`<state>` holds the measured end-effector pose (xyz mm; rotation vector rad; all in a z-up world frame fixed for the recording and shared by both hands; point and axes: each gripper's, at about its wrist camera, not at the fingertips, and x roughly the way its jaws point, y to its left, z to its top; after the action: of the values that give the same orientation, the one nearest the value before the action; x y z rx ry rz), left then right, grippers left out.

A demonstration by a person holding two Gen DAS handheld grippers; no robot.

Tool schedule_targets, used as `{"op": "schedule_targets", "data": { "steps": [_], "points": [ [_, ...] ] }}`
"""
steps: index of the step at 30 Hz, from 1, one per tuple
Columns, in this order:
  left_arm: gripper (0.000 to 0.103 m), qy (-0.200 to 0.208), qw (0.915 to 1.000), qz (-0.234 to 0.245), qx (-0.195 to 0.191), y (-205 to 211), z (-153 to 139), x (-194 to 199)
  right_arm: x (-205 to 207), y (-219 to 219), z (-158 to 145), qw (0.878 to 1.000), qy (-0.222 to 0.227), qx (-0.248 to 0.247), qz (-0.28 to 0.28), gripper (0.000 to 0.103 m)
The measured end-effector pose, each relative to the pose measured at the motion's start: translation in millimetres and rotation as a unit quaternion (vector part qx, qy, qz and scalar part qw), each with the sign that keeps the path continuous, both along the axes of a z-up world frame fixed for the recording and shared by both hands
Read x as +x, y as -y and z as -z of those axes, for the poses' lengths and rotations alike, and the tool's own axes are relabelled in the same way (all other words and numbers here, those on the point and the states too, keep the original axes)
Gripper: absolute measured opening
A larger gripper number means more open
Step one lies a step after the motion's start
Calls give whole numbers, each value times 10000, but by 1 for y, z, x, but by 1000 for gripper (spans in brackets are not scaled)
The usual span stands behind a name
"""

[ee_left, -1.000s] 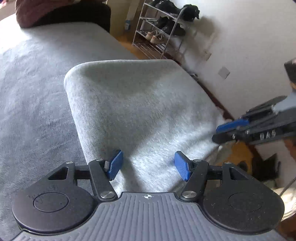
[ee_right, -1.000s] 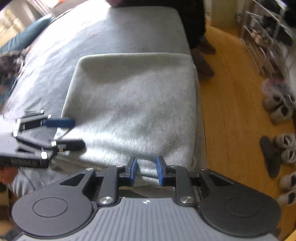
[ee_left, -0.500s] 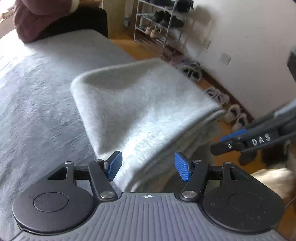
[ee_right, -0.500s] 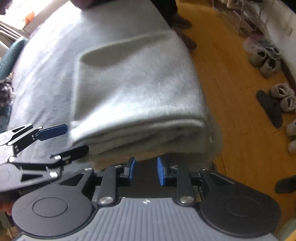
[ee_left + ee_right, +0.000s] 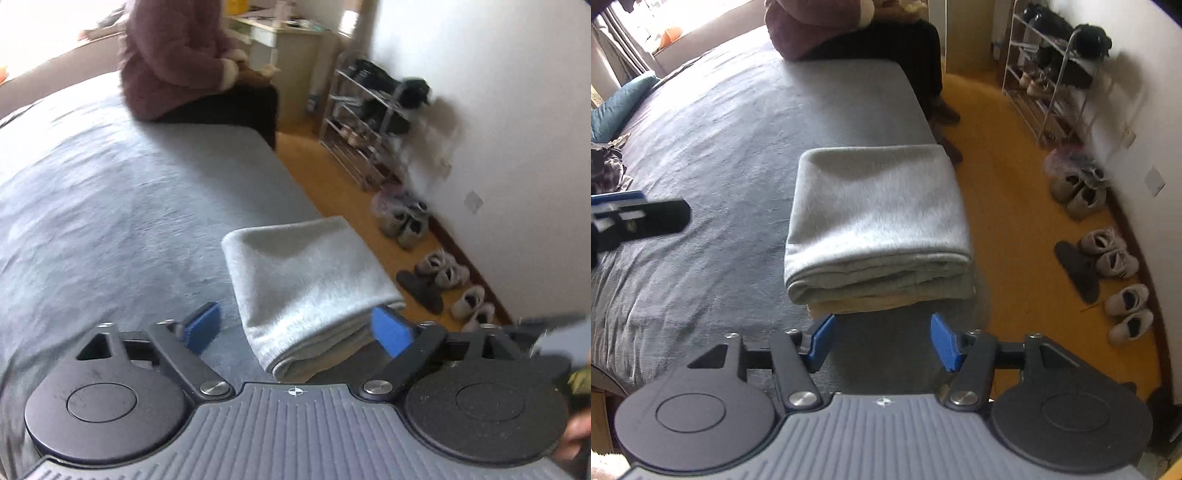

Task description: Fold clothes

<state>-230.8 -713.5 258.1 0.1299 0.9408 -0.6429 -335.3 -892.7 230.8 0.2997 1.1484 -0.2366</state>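
Observation:
A grey garment (image 5: 306, 280) lies folded in a thick stack at the bed's near right corner, its layered edge (image 5: 879, 277) facing me. My left gripper (image 5: 295, 328) hovers above its near end. Its jaws are opening wide, and its blue pads (image 5: 201, 326) touch no cloth. My right gripper (image 5: 882, 342) hangs above the bedcover just short of the stack, jaws opening, with nothing between them. The left gripper (image 5: 639, 218) shows blurred at the left of the right wrist view. The right gripper (image 5: 554, 325) shows blurred at the right edge of the left wrist view.
The bed has a grey cover (image 5: 720, 129). A person in a mauve fleecy top (image 5: 173, 62) sits on its far corner. A shoe rack (image 5: 1052, 74) and several shoes (image 5: 1108, 251) line the wall on the wooden floor. A blue pillow (image 5: 617, 107) and dark clothes (image 5: 605, 166) lie far left.
Both grippers have risen and drawn back from the folded garment, which now looks smaller. Both have spread their jaws wider, and the right one has come off the stack's near edge.

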Motion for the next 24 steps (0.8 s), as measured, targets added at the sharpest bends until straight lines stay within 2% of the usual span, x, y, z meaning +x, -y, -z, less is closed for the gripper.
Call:
{"op": "schedule_targets", "data": {
  "steps": [3,7,10,19,24],
  "points": [
    [103,254,9995,-151,-67,-4,-11,-4,1,-5,-4,9999,-42,-63,72,67],
    [103,46,9992,-336,197,3,-17,-2,4,-10,-13,9998,-63,-88,191,73],
    [103,117,9984,-418,374,8,-19,-4,8,-16,-20,9996,-42,-267,112,79],
    [103,-544,9931,-590,850,19,8,-1,12,-23,-18,9980,-133,-592,201,92],
    [103,-633,9902,-744,998,21,17,-3,14,-22,-16,9970,-172,-699,287,96]
  ]
}}
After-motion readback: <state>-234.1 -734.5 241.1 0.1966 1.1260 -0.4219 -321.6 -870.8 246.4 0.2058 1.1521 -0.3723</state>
